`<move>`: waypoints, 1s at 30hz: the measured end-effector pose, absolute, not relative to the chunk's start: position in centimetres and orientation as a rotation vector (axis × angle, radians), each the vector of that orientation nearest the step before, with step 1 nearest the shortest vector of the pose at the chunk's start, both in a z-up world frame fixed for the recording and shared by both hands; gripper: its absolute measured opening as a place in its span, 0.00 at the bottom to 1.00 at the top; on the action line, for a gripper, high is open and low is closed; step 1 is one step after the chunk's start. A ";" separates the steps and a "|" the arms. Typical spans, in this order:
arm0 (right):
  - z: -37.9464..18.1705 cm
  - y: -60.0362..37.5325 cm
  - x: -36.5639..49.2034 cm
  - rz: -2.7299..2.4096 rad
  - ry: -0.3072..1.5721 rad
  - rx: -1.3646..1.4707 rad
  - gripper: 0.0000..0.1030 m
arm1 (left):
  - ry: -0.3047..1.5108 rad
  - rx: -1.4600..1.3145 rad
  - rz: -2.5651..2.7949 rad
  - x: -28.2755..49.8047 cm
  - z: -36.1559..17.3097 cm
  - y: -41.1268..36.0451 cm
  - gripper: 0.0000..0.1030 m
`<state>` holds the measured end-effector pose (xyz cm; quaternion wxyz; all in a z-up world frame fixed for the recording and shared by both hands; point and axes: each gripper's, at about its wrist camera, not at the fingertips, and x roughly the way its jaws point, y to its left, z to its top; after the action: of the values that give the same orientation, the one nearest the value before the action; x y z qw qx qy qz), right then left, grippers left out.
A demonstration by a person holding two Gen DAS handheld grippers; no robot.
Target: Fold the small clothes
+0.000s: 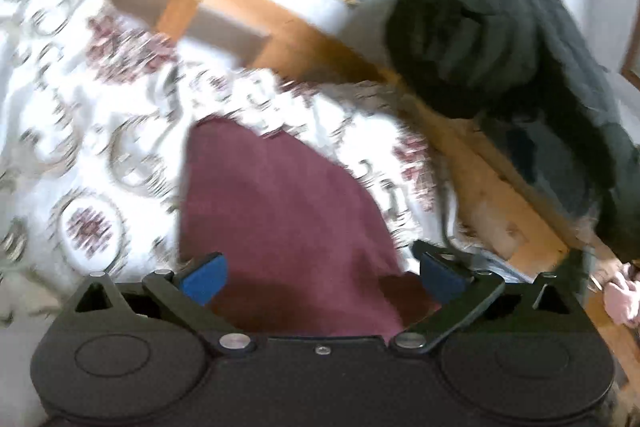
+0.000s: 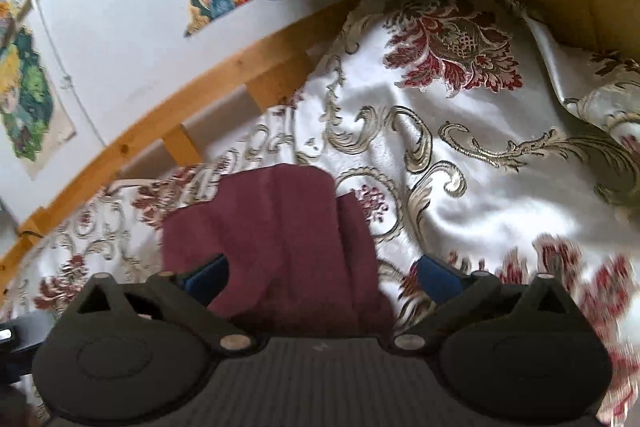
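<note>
Two hand-held grippers are in our hands, and both have their jaws spread wide with nothing clamped. Our left hand-held gripper [image 1: 322, 277] hangs over a maroon garment [image 1: 280, 211] lying flat on the bed's bedspread [image 1: 60, 107] — white satin with gold scrolls and red flowers. Cloth shows between its blue pads [image 1: 204, 277], but they stand clear of it. Our right hand-held gripper [image 2: 322, 277] looks down on the same maroon garment [image 2: 276, 227], which from here shows a fold, one layer lapped over another along its right side. Its left pad sits above the cloth and its right pad above the bedspread [image 2: 480, 187]. Behind the bed runs a wooden rail [image 1: 248, 11], and a dark jacket [image 1: 500, 39] hangs over it on the right of the left view. Colourful pictures [image 2: 28, 99] are stuck on the white wall. The left view is blurred, so finer detail of the cloth's edges escapes us.
</note>
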<state>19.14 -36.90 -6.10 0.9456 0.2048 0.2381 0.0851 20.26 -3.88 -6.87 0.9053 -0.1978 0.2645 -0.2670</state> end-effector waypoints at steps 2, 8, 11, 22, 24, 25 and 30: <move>-5.9 -36.6 17.2 0.190 0.474 0.398 1.00 | 0.596 -0.429 -0.534 20.2 -7.5 -3.2 0.99; -6.4 -34.0 13.1 0.262 0.461 0.327 0.66 | 0.751 -0.426 -0.518 19.5 -10.4 -2.5 0.99; -6.8 -33.0 13.3 0.264 0.508 0.307 0.27 | 0.828 -0.440 -0.530 19.8 -12.1 -2.5 0.99; -10.1 -33.3 13.0 0.166 0.591 0.295 0.13 | 0.817 -0.251 -0.542 18.9 -12.9 -3.9 1.00; -9.9 -33.2 13.0 0.164 0.588 0.295 0.17 | 0.818 -0.258 -0.538 18.9 -12.9 -3.8 1.00; -9.6 -33.1 13.0 0.163 0.586 0.284 0.20 | 0.821 -0.275 -0.539 19.0 -12.9 -3.6 1.00; -8.5 -34.5 12.6 0.199 0.524 0.384 0.54 | 0.840 -0.386 -0.545 19.5 -12.5 -2.6 0.99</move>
<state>12.59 -34.55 -8.48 0.9429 0.1885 0.2569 0.0975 19.53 -2.65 -12.45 0.8596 -0.1837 0.3999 -0.2595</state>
